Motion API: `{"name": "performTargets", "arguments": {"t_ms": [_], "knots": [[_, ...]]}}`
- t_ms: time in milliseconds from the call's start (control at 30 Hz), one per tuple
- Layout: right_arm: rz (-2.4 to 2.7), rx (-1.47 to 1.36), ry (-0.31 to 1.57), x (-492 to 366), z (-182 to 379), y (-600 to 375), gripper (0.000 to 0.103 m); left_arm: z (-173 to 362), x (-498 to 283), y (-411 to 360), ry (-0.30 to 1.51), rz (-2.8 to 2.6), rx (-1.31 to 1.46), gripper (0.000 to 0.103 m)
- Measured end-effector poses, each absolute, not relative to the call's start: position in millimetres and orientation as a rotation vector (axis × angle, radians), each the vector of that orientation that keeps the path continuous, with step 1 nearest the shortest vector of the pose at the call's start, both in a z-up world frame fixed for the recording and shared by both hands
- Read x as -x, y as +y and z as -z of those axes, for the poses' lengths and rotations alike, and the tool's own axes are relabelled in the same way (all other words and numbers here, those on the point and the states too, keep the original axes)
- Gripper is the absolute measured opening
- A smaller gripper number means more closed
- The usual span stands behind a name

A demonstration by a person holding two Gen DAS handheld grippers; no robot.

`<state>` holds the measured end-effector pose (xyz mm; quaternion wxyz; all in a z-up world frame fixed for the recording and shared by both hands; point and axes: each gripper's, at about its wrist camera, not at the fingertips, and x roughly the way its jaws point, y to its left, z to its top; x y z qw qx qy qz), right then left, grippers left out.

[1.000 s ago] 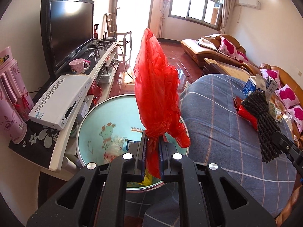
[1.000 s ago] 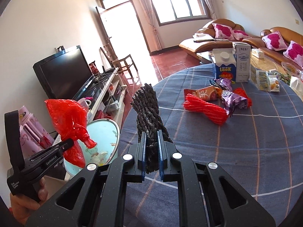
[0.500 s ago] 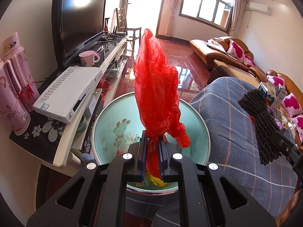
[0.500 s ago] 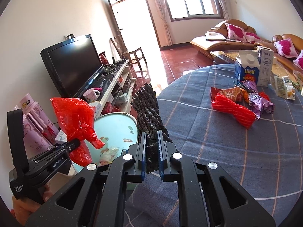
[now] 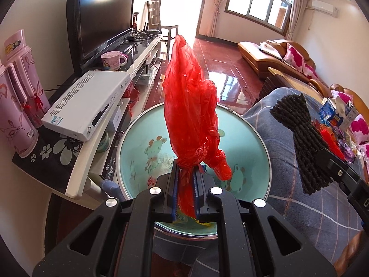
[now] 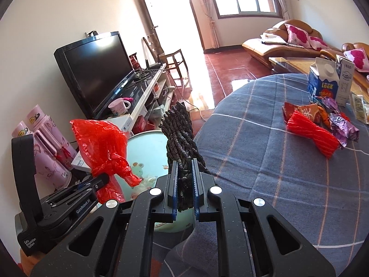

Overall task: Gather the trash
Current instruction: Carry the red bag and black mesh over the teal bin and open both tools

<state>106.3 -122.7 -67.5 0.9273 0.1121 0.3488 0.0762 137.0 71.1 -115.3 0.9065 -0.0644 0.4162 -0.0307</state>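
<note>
My left gripper [image 5: 185,173] is shut on a crumpled red plastic bag [image 5: 190,106], held upright over a light blue basin [image 5: 251,147] with cartoon animals and bits of trash inside. My right gripper [image 6: 184,168] is shut on a black twisted rope bundle [image 6: 181,131], at the edge of the blue checked tablecloth [image 6: 265,161]. In the right wrist view the red bag [image 6: 101,143] and the left gripper [image 6: 101,180] hang over the basin [image 6: 147,147] to the left. The black bundle [image 5: 299,138] shows at right in the left wrist view.
On the table lie a red rope bundle [image 6: 311,133], snack wrappers [image 6: 341,127] and milk cartons [image 6: 322,80]. A TV [image 5: 101,20], white set-top box [image 5: 85,101], pink mug [image 5: 111,61] and pink flasks [image 5: 16,106] line the stand at left. Sofas [image 6: 288,39] stand far back.
Both grippers have moved left toward the basin, keeping their loads. The basin now sits larger and more centred under the red bag.
</note>
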Motion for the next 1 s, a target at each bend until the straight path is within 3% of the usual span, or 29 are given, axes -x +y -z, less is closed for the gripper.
{"name": "performTargets", "arguments": {"t_ms": [867, 1000], "knots": [[-0.201, -0.190, 0.851, -164, 117, -75, 0.013, 154, -155, 85, 0.985, 0.026, 0.137, 0.013], [-0.201, -0.207, 0.858, -165, 122, -76, 0.020, 154, -155, 86, 0.989, 0.019, 0.133, 0.025]]}}
